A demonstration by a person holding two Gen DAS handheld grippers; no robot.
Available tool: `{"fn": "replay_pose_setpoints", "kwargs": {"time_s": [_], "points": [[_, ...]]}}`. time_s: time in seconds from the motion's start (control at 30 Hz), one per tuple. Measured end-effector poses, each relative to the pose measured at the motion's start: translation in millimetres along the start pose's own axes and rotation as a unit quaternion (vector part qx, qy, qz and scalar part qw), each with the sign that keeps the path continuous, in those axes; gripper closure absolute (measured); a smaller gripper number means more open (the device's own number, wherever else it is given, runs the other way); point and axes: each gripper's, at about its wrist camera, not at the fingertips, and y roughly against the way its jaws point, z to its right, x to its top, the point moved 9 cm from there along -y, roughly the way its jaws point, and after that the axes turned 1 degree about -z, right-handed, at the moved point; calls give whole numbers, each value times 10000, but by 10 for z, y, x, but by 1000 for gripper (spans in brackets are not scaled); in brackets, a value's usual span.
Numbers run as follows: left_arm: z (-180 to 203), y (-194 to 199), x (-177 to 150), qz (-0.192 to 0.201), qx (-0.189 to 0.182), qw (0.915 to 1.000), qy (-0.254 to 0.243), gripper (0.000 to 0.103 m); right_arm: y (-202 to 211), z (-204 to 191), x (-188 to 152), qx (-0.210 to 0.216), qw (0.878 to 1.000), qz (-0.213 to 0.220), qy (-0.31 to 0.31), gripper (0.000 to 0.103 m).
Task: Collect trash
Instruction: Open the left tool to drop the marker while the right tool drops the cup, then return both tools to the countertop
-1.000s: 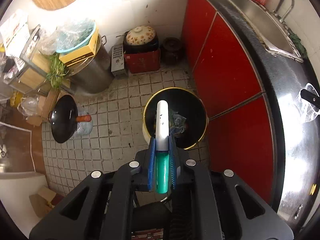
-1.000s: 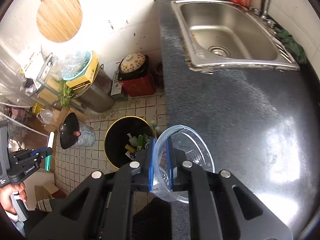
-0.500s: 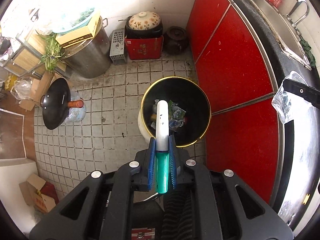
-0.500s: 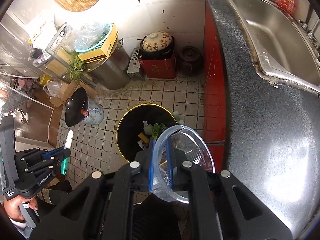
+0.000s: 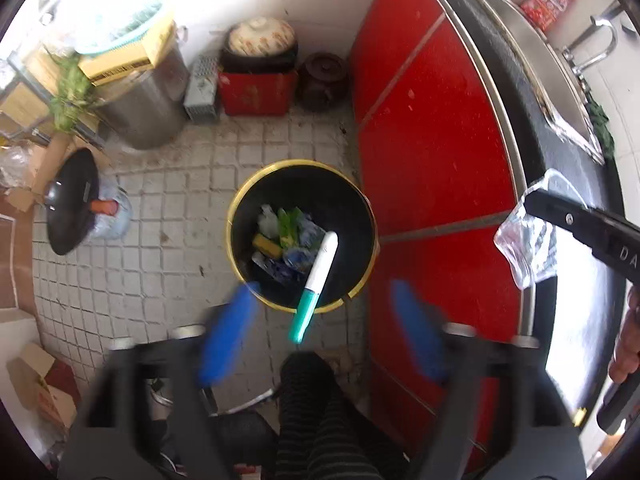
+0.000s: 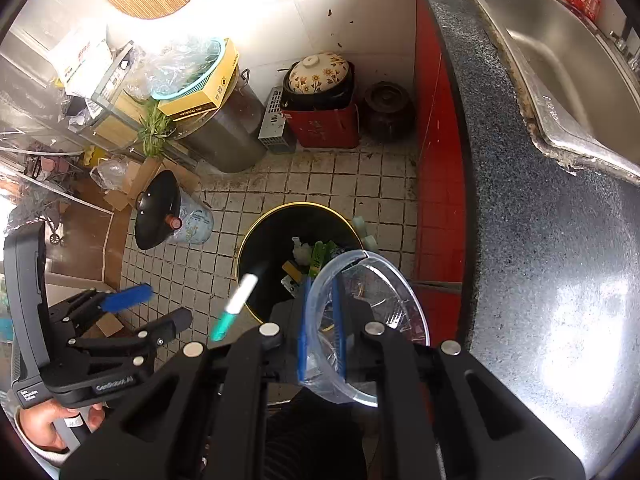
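Above the bin (image 5: pixel 302 168), the left gripper (image 5: pixel 320 336) has spread its fingers — the pen (image 5: pixel 316 284) now falls free; the right gripper (image 6: pixel 321 320) keeps pinching the plastic bowl (image 6: pixel 384 304).

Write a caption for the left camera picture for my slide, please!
Left gripper open, pen dropping toward the bin.

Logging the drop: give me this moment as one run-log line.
left gripper: open | pen: released, in mid-air over trash bin | right gripper: shut on clear plastic container | container: not yet binned
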Motion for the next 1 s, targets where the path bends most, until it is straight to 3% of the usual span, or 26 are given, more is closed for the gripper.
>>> {"fn": "replay_pose_setpoints", "kwargs": {"time_s": [0.07,0.27,0.3,0.33,0.37,0.5,0.63,0.7,0.8,0.9,1.0], "points": [[-7,44,39,136,159,9998,-19,16,16,-7,9,120,9999,13,-72,91],[-86,109,-33,-138,712,9970,-283,7,74,-187,127,779,9962,205,-329,88],[-96,131,-50,-131,776,9962,-366,7,105,-214,152,863,9953,234,-382,65],[-93,161,-75,-118,847,9954,-440,7,165,-231,186,886,9946,334,-433,25],[-82,198,-99,-104,912,9945,-515,7,254,-230,221,857,9937,531,-485,15],[31,278,-77,-50,917,9932,-712,7,651,-85,224,781,9901,1000,-592,12],[536,332,28,18,655,9917,-1106,7,1223,730,-90,-184,9785,1636,-1244,7],[945,358,67,89,446,9885,-1442,7,1584,1348,-522,-876,9623,1869,-1771,7],[1682,358,48,174,185,9766,-2134,7,2160,2232,-1454,-1908,9268,2147,-2421,7],[2508,302,-167,108,-118,9582,-2857,7,2699,2947,-2699,-2708,8765,2075,-3396,7],[3308,244,-545,-17,-378,9302,-3651,7,3117,3320,-4083,-3111,8124,1990,-4513,7]]}}
